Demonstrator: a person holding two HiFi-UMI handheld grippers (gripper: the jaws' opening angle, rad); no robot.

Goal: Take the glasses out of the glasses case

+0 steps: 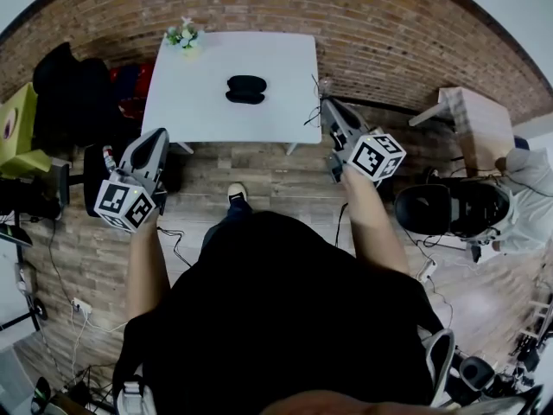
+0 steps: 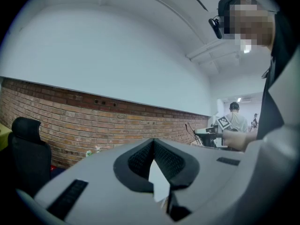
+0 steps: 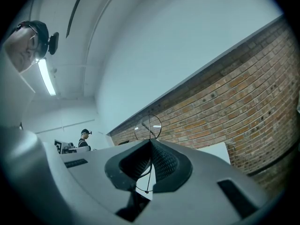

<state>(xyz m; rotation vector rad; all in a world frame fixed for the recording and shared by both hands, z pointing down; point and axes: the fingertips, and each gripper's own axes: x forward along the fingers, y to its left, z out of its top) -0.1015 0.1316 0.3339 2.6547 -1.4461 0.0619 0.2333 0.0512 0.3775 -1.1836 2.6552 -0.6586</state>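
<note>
A black glasses case point(image 1: 245, 89) lies closed near the middle of the white table point(image 1: 190, 102) in the head view. No glasses show. I hold both grippers well short of the table, over the wooden floor. My left gripper point(image 1: 159, 137) is at the table's near left corner, with its jaws together and nothing between them. My right gripper point(image 1: 328, 104) is just off the table's right edge, also shut and empty. In the left gripper view the left gripper point(image 2: 153, 142) points up at the brick wall. The right gripper point(image 3: 150, 143) likewise looks along the wall and ceiling.
A small flower pot point(image 1: 184, 37) stands at the table's far left corner. A thin wire stand point(image 1: 324, 85) rises by the table's right edge. A black chair point(image 1: 65, 93) and bags are at left. Another person point(image 1: 527, 197) sits at right. Cables cross the floor.
</note>
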